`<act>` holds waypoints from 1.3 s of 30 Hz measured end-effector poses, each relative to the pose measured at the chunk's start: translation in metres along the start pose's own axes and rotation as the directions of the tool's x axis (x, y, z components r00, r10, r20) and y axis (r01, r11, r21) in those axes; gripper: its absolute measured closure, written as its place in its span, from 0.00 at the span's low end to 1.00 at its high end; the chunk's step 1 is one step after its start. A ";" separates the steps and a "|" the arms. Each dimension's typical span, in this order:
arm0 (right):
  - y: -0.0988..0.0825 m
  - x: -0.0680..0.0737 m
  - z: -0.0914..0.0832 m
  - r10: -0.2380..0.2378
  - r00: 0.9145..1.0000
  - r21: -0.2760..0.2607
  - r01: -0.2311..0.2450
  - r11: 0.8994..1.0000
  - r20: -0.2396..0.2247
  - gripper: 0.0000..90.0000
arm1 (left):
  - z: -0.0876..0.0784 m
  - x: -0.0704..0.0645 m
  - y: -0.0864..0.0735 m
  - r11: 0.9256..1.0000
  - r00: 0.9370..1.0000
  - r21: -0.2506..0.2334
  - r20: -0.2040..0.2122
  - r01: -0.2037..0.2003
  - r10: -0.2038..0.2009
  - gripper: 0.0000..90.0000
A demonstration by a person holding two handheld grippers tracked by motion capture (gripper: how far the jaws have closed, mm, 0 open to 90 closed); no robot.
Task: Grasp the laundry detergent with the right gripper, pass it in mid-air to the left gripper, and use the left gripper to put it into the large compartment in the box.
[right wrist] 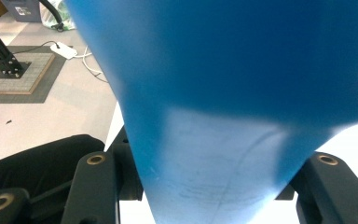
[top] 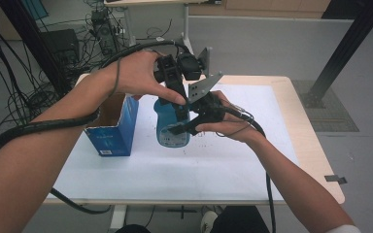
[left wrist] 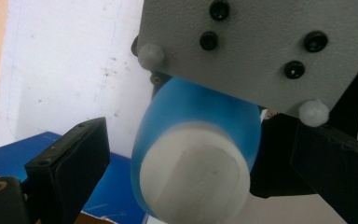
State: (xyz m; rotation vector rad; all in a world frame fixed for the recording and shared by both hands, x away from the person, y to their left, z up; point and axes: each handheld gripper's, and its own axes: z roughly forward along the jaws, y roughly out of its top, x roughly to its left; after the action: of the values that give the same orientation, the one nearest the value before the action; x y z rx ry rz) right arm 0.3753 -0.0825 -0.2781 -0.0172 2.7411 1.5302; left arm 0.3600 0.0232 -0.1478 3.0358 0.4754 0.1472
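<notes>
Progress looked to be about midway: the blue plastic bottle with a white cap (top: 173,128) was out of the open blue cardboard box (top: 112,127) and held up above the white-covered tabletop (top: 233,165), just to the right of the box, and was not yet set down anywhere. In the high view the right tongs (top: 187,127) came in from the right and gripped the bottle low on its body, while the left tongs (top: 171,77) hung over its top end, with the person's left hand (top: 136,73) wrapped round them.

In the right gripper view the two black jaws stood close against either side of the bottle's blue body (right wrist: 223,116), so I judged the right tongs were clamped on it and carried its weight. In the left gripper view the white cap (left wrist: 196,175) sat between the jaws, the left jaw plainly apart from it; the right jaw was near the bottle's side, but whether it touched I could not tell. The left tongs were therefore parted and, by my reading, held nothing yet. The grey plate of the right tongs (left wrist: 261,46) crossed the top of that view.

Done, as I judged: the bottle was free of the box. Left: closing the left tongs on the cap, probably to twist it or to take the bottle over, then setting things down on the tabletop
</notes>
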 end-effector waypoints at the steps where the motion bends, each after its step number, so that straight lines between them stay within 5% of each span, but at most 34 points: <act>1: 0.000 0.000 0.000 -0.002 1.000 -0.002 0.002 1.000 0.000 0.49 | 0.001 -0.001 0.000 1.000 1.000 -0.006 0.003 0.010 -0.010 0.05; 39: 0.003 -0.001 -0.005 -0.017 1.000 -0.037 0.016 0.999 -0.004 0.49 | 0.010 0.003 0.002 1.000 1.000 0.019 0.020 -0.009 0.009 0.06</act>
State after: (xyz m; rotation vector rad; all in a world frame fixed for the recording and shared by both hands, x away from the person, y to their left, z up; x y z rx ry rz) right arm 0.3765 -0.0856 -0.2730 -0.0433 2.7087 1.5786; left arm 0.3643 0.0223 -0.1570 3.0550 0.4643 0.1136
